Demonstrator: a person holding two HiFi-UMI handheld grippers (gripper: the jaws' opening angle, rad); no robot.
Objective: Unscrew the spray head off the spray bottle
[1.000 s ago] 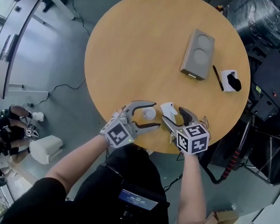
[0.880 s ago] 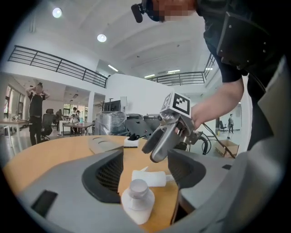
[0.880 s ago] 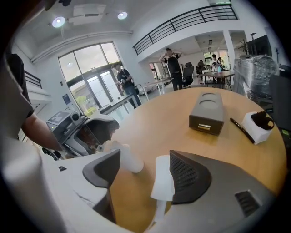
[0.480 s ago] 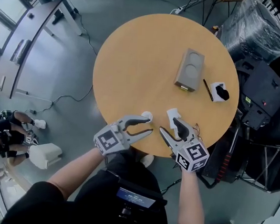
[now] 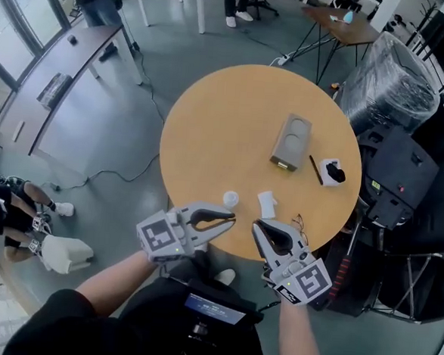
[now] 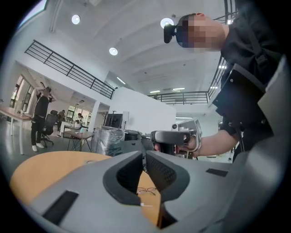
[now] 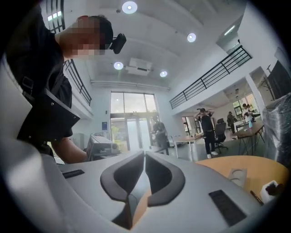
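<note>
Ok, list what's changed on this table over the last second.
The left gripper and right gripper have pulled back from the table toward the person. Their jaws, earlier open around the spray bottle and the spray head, have just been closing and now stand shut with nothing between them. Bottle and head stay on the table, apart; the grey box has not moved.

Left claw [image 5: 231, 221]: was spread wide around the spray bottle [image 5: 230, 198]; its jaws have just closed with nothing between them, and it now sits clear of the bottle at the tabletop's [image 5: 210, 134] lower edge.
Right claw [image 5: 255, 228]: was open beside the spray head [image 5: 266, 203]; its jaws have just closed, empty, and it is now lower in the frame, apart from the head.
Head view: the tabletop now looks smaller and sits higher in the frame; more floor and desks show along the top.
</note>
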